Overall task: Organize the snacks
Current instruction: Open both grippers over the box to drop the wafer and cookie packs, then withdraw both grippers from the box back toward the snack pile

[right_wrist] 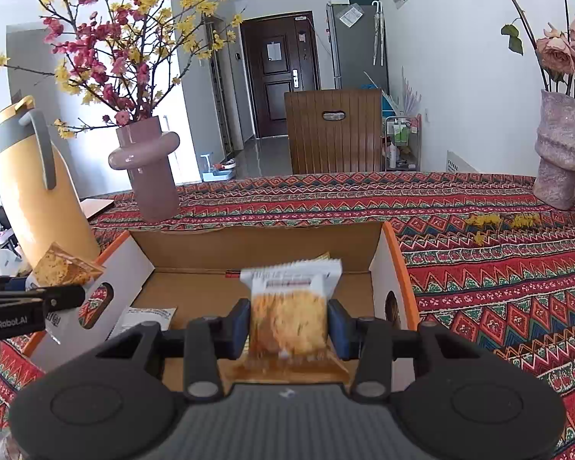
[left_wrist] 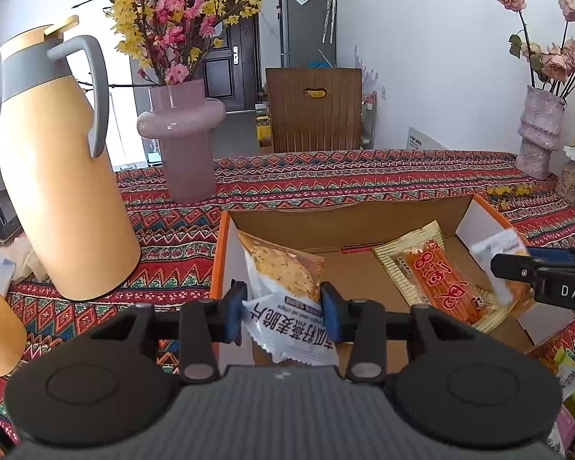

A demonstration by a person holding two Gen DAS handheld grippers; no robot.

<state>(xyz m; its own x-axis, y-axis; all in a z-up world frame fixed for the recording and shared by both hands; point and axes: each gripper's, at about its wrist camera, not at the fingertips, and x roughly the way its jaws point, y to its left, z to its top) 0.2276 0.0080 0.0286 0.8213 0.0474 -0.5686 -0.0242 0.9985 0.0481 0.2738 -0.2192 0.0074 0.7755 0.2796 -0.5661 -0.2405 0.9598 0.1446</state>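
Covering the tabletop was a red patterned cloth, and on it sat an open cardboard box with orange edges. Left of the box stood a tall yellow jug with a grey handle, and behind it a pink vase holding flowering branches. A second, pale textured vase stood at the far right.

Inside the box lay a gold-and-orange snack packet on the cardboard floor, right of centre.

The left gripper sat over the box's near left corner. A white cracker packet stood between its blue pads, both touching the wrapper's sides; the packet leaned against the box's left inner wall. Whether the pads pressed or merely touched could not be settled.

The right gripper sat over the box's near edge, with a second cracker packet upright between its pads, blurred. The pads met the packet's sides; grip firmness likewise could not be told.
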